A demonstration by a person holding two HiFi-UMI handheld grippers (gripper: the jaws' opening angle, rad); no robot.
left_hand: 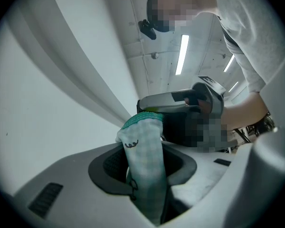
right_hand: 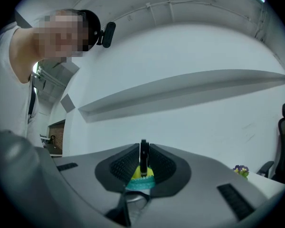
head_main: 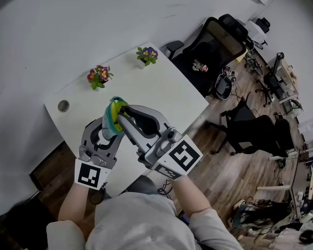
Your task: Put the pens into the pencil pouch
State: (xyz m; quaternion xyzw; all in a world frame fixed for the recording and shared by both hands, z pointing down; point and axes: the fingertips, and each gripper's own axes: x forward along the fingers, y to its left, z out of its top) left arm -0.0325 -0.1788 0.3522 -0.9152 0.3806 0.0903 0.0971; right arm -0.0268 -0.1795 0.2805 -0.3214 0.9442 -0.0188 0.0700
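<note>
- Left gripper [head_main: 108,125]: jaws clamped on a green checked pouch [left_hand: 145,165], upright above the table [head_main: 161,87].
- Right gripper [head_main: 123,120]: jaws pinch what seems a black pen [right_hand: 144,158] at the pouch's mouth.

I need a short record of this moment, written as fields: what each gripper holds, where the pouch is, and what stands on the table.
left gripper: shut on the green checked pouch
right gripper: shut on a thin black thing, probably a pen, at the pouch's top
pouch place: held up over the table, between the two grippers
table: white; two flower pots near its far edge
</note>
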